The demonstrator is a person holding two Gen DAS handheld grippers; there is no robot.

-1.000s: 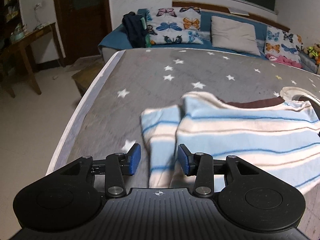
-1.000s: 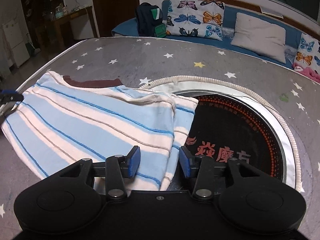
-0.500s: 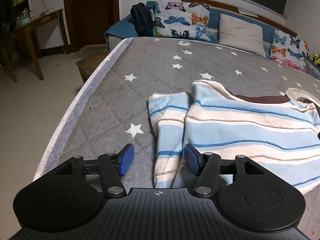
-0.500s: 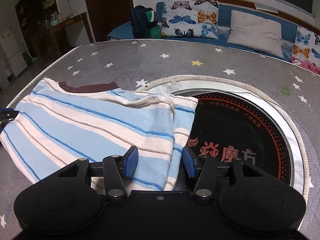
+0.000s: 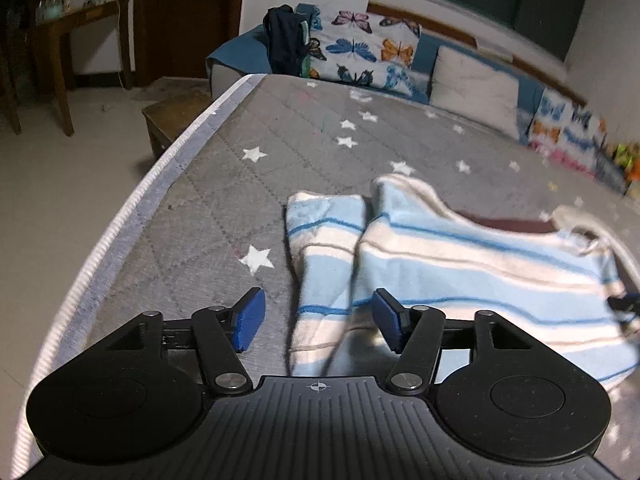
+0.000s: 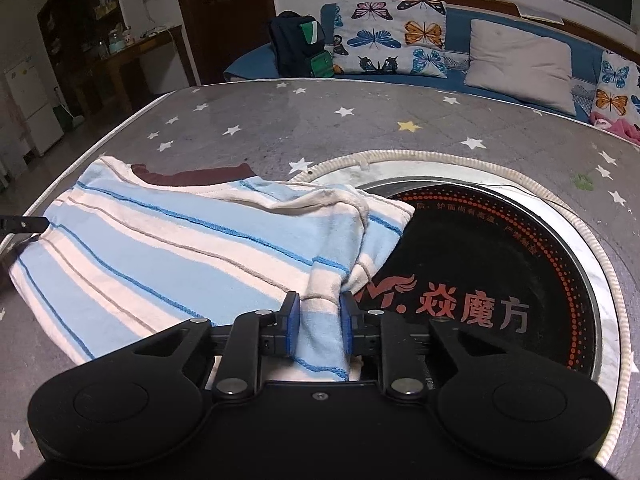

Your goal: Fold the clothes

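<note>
Covering most of both views, a grey star-printed mattress (image 5: 224, 184) is seen, with a round black hotplate (image 6: 500, 264) set into it, ringed by a pale cord. A blue-and-cream striped garment (image 6: 168, 248) is spread flat across the mattress, one end overlapping the hotplate's edge and a dark maroon collar showing at its far side. The right gripper (image 6: 318, 322) has just been closing, and a bunched corner of the garment is now pinched between its blue pads. The left gripper (image 5: 318, 320) has just been opening; its jaws are spread wide, a folded sleeve (image 5: 320, 248) lying between the pads untouched.
</note>
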